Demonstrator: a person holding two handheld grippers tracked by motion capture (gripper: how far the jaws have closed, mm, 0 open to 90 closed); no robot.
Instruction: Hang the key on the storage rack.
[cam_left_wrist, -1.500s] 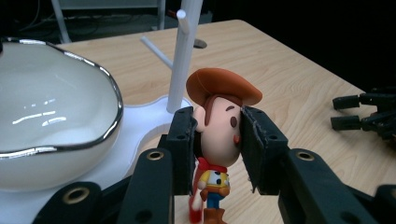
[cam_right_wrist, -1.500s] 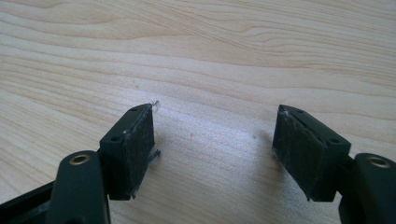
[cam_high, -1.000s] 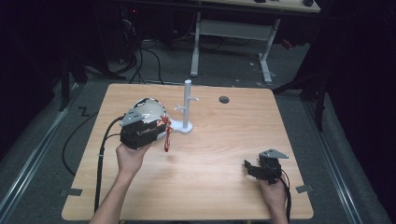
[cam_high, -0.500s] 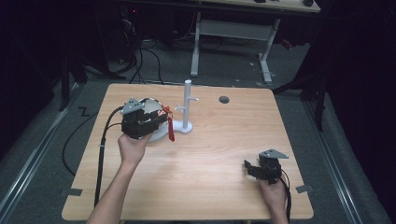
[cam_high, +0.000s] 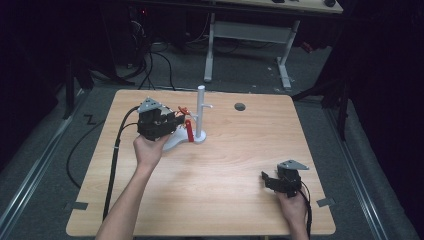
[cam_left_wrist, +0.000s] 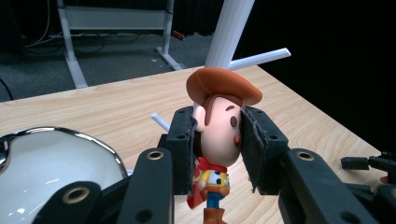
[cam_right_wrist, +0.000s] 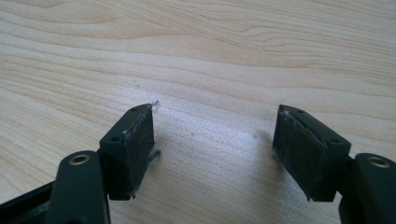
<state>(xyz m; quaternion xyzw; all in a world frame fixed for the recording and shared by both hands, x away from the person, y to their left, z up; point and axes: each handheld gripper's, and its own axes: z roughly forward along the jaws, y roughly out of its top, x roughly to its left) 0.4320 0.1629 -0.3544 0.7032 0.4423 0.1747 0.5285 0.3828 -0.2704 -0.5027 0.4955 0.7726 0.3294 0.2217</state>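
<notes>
A small cowboy figurine (cam_left_wrist: 219, 135) with a brown hat, red scarf and yellow shirt hangs between the pads of my left gripper (cam_left_wrist: 217, 140), which is shut on its head. In the high view the left gripper (cam_high: 177, 121) holds the figurine (cam_high: 188, 128) just left of a white stand (cam_high: 200, 111), an upright post with thin side pegs on a round base. The post (cam_left_wrist: 229, 32) rises right behind the figurine's hat. My right gripper (cam_right_wrist: 214, 149) is open over bare wood, near the table's front right (cam_high: 266, 179).
A shiny white rounded base (cam_left_wrist: 51, 163) lies low at the left of the left gripper view. A small dark hole (cam_high: 240, 106) sits in the wooden table (cam_high: 220, 175) behind the stand. A black cable (cam_high: 116, 150) trails off the left edge. Desk legs stand beyond the far edge.
My left hand has carried the figurine right and slightly up, from beside the stand's base to close against the post. The right hand has stayed put.
</notes>
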